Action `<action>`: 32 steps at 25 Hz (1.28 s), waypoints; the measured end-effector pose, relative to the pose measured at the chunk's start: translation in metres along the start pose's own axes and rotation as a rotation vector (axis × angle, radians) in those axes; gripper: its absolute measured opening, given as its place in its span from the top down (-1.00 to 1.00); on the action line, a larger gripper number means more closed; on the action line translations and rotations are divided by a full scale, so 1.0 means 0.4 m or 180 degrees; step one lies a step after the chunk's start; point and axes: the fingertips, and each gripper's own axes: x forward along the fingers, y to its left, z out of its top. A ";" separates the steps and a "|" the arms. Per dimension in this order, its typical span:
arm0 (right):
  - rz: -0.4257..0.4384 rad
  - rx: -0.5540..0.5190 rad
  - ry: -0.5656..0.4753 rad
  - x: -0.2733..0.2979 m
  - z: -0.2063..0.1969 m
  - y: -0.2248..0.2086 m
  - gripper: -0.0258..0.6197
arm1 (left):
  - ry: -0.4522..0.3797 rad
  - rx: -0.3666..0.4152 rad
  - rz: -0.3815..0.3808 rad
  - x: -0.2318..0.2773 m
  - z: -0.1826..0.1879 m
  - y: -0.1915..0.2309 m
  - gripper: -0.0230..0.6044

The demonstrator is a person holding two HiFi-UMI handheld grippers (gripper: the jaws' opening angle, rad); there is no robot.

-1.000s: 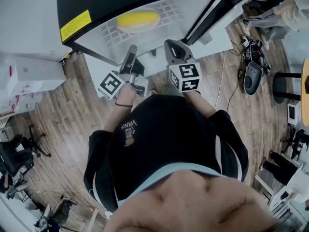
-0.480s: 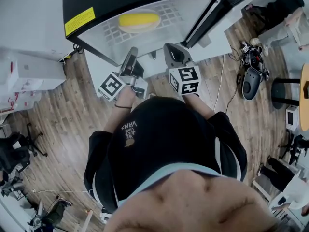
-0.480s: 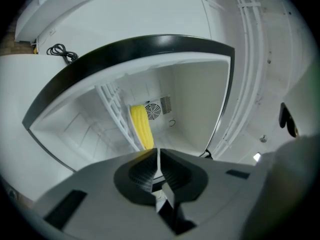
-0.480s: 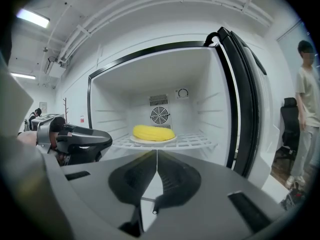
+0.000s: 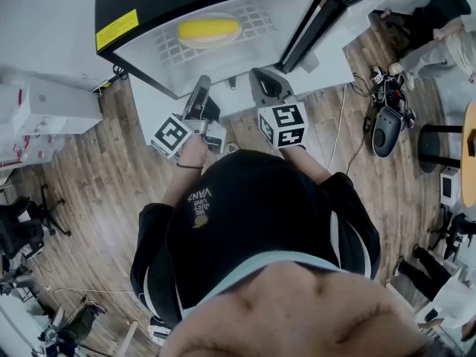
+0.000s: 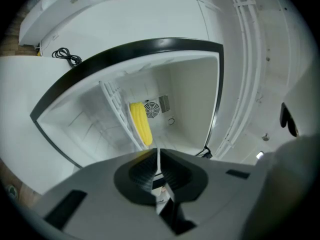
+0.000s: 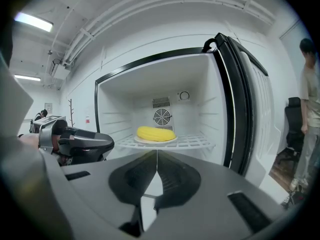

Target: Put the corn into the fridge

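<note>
— Where is the corn?

— The corn [image 7: 156, 133] lies on a white plate [image 7: 156, 141]. The plate sits on the wire shelf [image 7: 198, 142] inside the fridge [image 7: 117, 109]. A round fan [image 7: 162, 117] is on the back wall behind it.

— Is the fridge shut?

— No. Its door [image 7: 250, 109] is swung open to the right.

— What do the tongs do?

— The left gripper [image 6: 158, 154] has its jaws pressed together, with nothing in them. The right gripper [image 7: 157, 154] is the same. Both are in front of the fridge, apart from the corn.

— What is the room like?

— The floor [image 5: 97, 184] is brown wood. The walls are white. Long lights [image 7: 34, 21] glow on the ceiling. A person [image 7: 310, 99] stands at the right, near a black chair [image 7: 292, 119].
</note>
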 end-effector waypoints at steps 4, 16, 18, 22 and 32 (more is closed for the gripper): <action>0.0046 -0.0005 0.0008 -0.015 -0.007 0.002 0.88 | -0.0019 0.0105 0.0033 -0.013 -0.014 -0.010 0.83; 0.0205 0.0042 -0.0009 -0.069 -0.018 0.013 0.88 | -0.0122 0.0301 0.0105 -0.069 -0.060 -0.039 0.83; 0.0229 0.0048 -0.0012 -0.076 -0.020 0.013 0.88 | -0.0120 0.0421 0.0134 -0.077 -0.064 -0.042 0.83; 0.0289 -0.0007 0.0019 -0.095 -0.030 0.019 0.88 | -0.0124 0.0456 0.0179 -0.093 -0.087 -0.051 0.83; 0.0397 -0.0053 0.0067 -0.141 -0.054 0.031 0.88 | -0.0111 0.0586 0.0282 -0.135 -0.136 -0.062 0.84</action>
